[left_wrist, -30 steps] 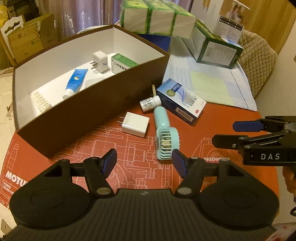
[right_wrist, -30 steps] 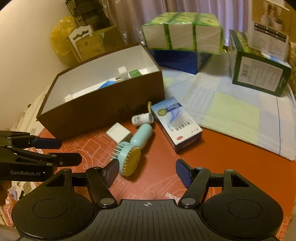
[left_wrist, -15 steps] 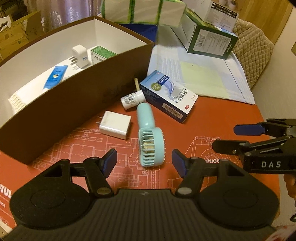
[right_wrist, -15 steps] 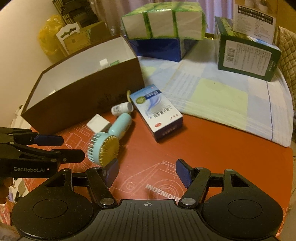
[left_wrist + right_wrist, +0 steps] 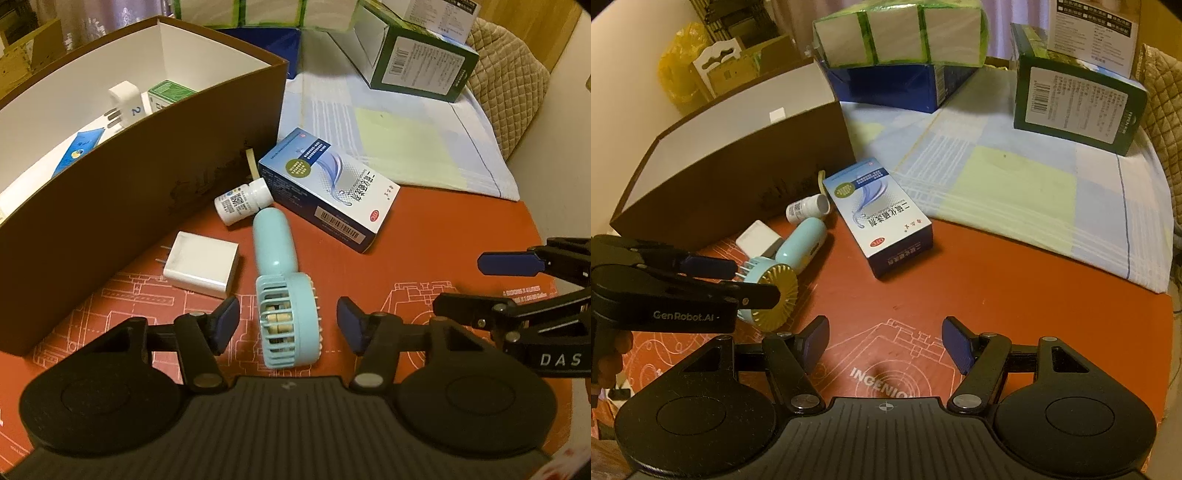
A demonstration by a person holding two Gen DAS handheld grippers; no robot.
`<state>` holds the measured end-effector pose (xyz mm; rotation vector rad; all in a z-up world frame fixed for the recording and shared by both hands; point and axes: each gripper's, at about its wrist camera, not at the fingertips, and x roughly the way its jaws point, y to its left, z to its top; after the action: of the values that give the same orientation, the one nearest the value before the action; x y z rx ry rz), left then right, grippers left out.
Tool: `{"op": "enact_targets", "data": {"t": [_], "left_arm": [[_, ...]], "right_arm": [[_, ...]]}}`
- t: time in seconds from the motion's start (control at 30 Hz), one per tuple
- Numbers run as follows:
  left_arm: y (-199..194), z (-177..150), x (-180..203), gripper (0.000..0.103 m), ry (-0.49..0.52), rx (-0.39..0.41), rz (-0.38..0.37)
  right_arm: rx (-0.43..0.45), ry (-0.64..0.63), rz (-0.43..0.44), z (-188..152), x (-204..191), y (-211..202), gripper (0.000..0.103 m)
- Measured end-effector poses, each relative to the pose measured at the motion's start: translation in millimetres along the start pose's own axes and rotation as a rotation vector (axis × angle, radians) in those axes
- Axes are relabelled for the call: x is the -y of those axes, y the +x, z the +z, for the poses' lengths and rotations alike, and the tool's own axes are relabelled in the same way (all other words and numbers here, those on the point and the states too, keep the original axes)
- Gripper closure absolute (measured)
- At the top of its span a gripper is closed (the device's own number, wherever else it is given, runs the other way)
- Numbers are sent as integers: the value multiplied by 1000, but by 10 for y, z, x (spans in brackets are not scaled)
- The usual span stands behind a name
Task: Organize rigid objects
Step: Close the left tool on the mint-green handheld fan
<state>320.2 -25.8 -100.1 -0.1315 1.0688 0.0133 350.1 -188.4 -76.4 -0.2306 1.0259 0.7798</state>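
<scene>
A mint-green hand fan (image 5: 288, 321) lies on the red mat, handle pointing away. My left gripper (image 5: 288, 323) is lowered over it, jaws closing, the fan head between the pads with small gaps on both sides. In the right wrist view the left gripper (image 5: 757, 281) straddles the fan (image 5: 775, 291). My right gripper (image 5: 884, 339) hovers open over bare mat, nothing between its fingers. A white charger (image 5: 201, 267), a small white bottle (image 5: 242, 203) and a blue-and-white medicine box (image 5: 328, 188) lie beside the brown box (image 5: 147, 173).
Inside the brown box are a white plug adapter (image 5: 125, 101), a green carton (image 5: 168, 92) and a blue tube (image 5: 79, 149). A checked cloth (image 5: 1015, 177) covers the far table, with a dark green carton (image 5: 1078, 107), tissue packs (image 5: 897, 31) and a blue box (image 5: 897, 85).
My left gripper came down and forward until the fan head sits between its jaws, which have narrowed. The right gripper dropped a little toward the mat.
</scene>
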Motion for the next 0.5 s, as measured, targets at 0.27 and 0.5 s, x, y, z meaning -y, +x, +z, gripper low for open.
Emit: {"op": "enact_targets", "data": {"t": [0.27,0.5], "left_arm": [[173,79,31,54,29,-11,17],[236,82,34,68,50,-35,25]], "right_arm": [[-15,-1,9,7,-1,91,38],[-24,6,8,2,0,109,38]]}}
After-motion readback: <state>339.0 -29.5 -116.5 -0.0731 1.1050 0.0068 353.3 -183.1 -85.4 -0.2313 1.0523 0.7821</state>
